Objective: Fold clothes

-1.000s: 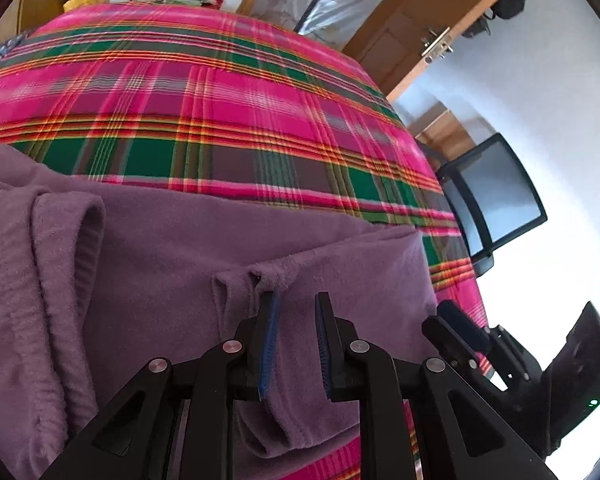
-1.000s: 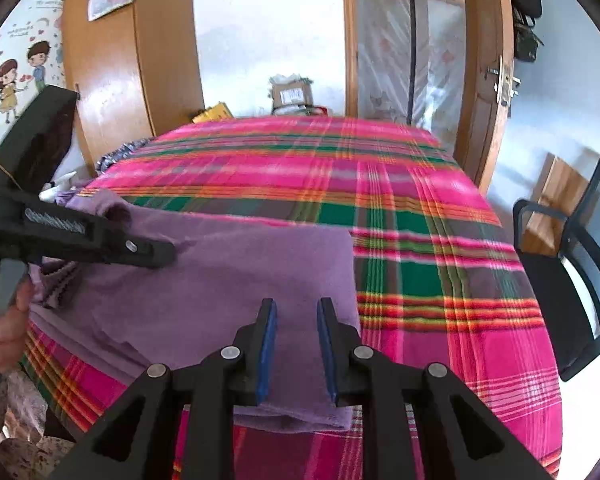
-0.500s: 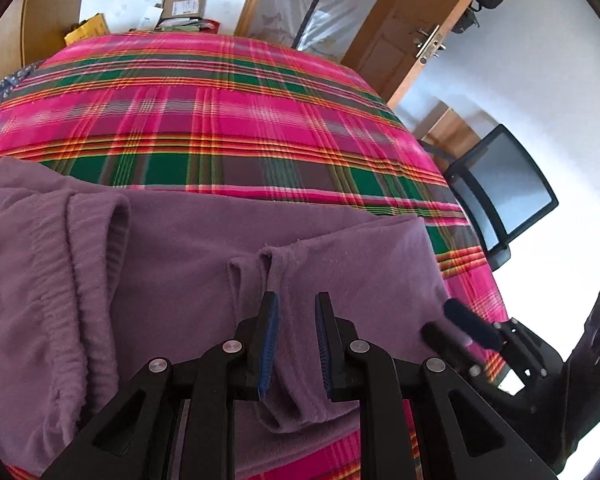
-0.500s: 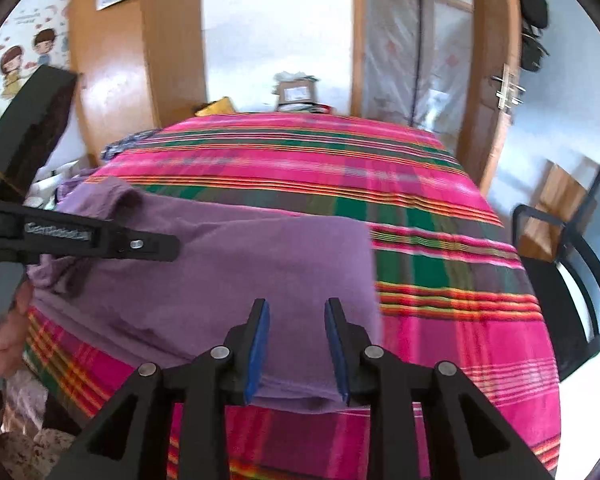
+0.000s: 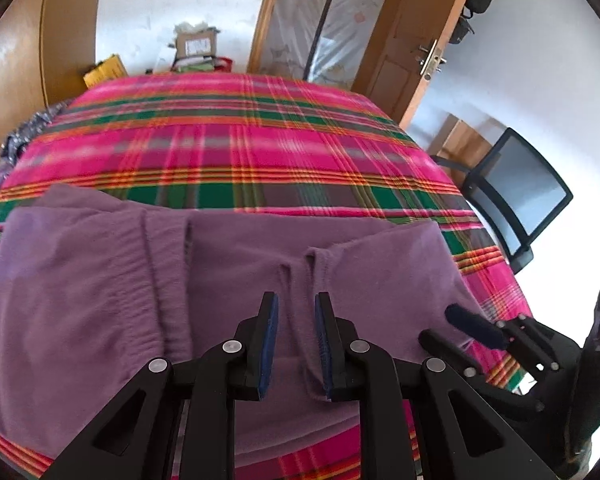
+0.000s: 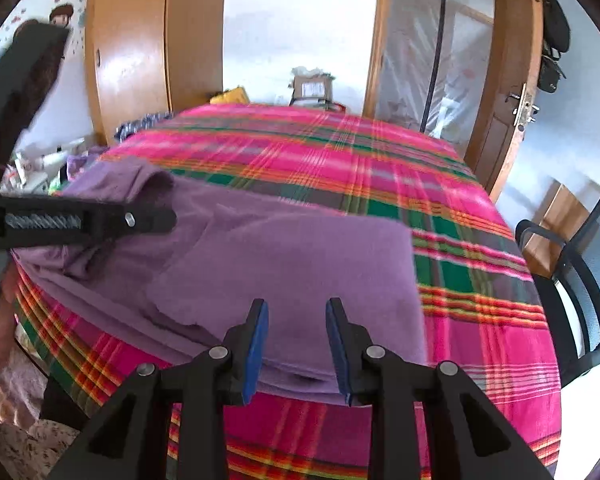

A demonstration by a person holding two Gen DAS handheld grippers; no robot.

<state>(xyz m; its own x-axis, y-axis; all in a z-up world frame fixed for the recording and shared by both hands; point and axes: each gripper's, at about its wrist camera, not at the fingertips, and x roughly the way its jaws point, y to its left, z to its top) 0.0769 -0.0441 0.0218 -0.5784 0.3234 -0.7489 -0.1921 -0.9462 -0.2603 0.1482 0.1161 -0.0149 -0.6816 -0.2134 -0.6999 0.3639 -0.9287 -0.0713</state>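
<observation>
The left gripper [image 5: 296,312] hovered low over the garment [image 5: 228,280], its jaws a little apart with nothing between them. The right gripper [image 6: 296,320] stood the same way at the near right part of the garment [image 6: 284,264], jaws wider apart and empty. In the left view the right gripper [image 5: 466,326] showed at the garment's right corner, also with a gap between its fingers.

The garment, a purple knit piece, lay near the front edge of the bed [image 5: 240,148], on the plaid cover [image 6: 380,160]. It was in 2 or more layers, with a loose flap edge just ahead of the left gripper and a bunched end at the far left. I could not tell if more folds were wanted or if this was the finished shape.

If a fold was still to come, my advice was to take the flap edge deep between the pads, both layers together, because such soft knit slips and stretches. Both grippers should lift at 1 height and lay the cloth flat, then smooth the bunched left end.

Behind the bed stood a door [image 6: 512,92] and, at the right, a chair [image 5: 520,196].
</observation>
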